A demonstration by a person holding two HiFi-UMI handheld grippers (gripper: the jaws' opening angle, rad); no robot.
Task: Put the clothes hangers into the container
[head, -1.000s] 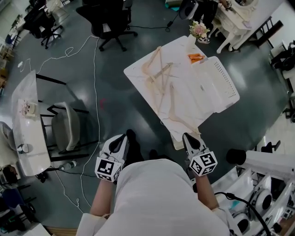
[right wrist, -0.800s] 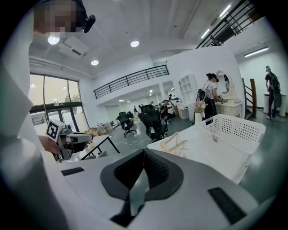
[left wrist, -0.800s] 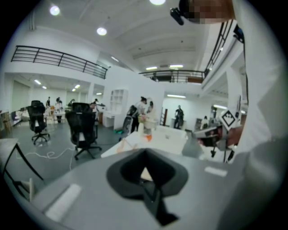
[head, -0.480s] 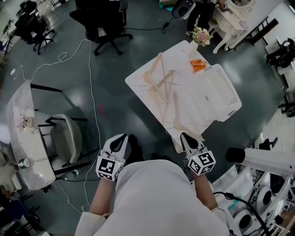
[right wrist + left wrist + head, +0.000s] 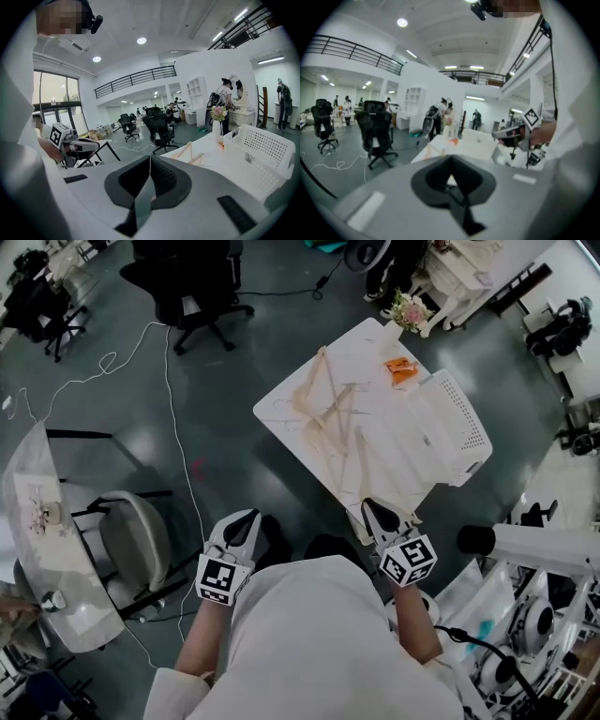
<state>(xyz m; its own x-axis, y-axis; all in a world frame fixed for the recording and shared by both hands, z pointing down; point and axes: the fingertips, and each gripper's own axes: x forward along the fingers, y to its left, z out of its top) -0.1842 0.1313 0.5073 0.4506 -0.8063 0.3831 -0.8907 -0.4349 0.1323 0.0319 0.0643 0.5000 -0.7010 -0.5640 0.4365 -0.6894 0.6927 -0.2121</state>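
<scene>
White table (image 5: pixel 373 348) bears pale wooden hangers (image 5: pixel 330 409).

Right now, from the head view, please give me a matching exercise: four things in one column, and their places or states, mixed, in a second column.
1. clothes hangers
2. container
3. flowers
4. right gripper

A. by the far corner of the table
B. shut, at the table's near corner
C. white, perforated, on the table's right side
D. lying loose on the tabletop

Pairs: 1-D, 2-C, 3-A, 4-B
</scene>
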